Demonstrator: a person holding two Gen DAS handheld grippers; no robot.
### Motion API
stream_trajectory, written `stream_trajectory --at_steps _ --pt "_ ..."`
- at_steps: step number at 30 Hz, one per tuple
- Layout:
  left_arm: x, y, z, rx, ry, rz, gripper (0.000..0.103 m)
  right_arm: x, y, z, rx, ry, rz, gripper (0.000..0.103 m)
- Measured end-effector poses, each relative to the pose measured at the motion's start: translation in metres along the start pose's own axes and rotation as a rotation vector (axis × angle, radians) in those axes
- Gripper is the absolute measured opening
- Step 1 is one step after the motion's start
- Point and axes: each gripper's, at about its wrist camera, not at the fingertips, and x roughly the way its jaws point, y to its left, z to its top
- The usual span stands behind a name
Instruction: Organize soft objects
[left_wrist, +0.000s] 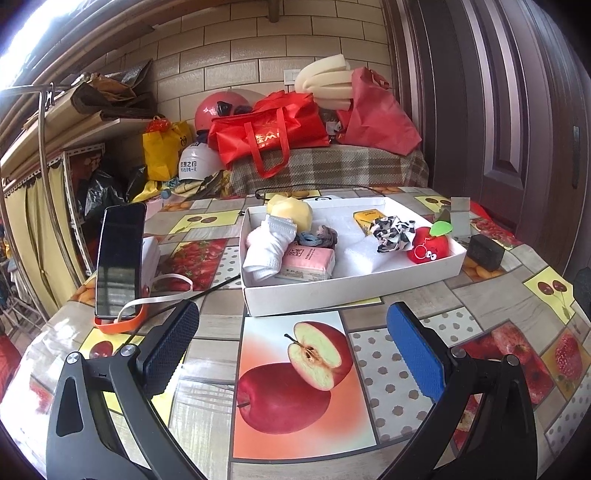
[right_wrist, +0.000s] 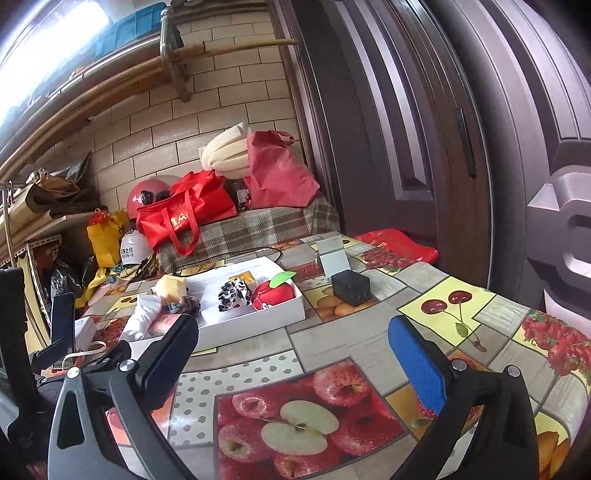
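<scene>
A white shallow box (left_wrist: 354, 286) stands on the fruit-print table and holds soft things: white socks (left_wrist: 264, 249), a yellow sponge (left_wrist: 291, 212), a pink tissue pack (left_wrist: 308, 260), hair ties (left_wrist: 319, 236), a black-and-white scrunchie (left_wrist: 393, 232) and a red plush apple (left_wrist: 428, 243). My left gripper (left_wrist: 291, 349) is open and empty, in front of the box. In the right wrist view the box (right_wrist: 258, 321) lies ahead to the left with the plush apple (right_wrist: 275, 293) at its right end. My right gripper (right_wrist: 293, 356) is open and empty over the table.
A phone (left_wrist: 120, 258) leans in an orange stand at the left, with a white cable beside it. A black block (right_wrist: 351, 288) and a small mirror stand (right_wrist: 334, 260) sit right of the box. Red bags, helmets and a dark door lie beyond the table.
</scene>
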Motion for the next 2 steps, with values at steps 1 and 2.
stream_trajectory --at_steps 1,2 --pt "0.0000 -0.0001 0.0000 0.000 0.000 0.000 0.103 0.0001 0.0001 0.0000 -0.001 0.001 0.000 0.103" --pt "0.0000 0.0000 -0.0001 0.001 0.000 -0.002 0.103 0.0000 0.0003 0.0000 0.000 0.001 0.001 0.103"
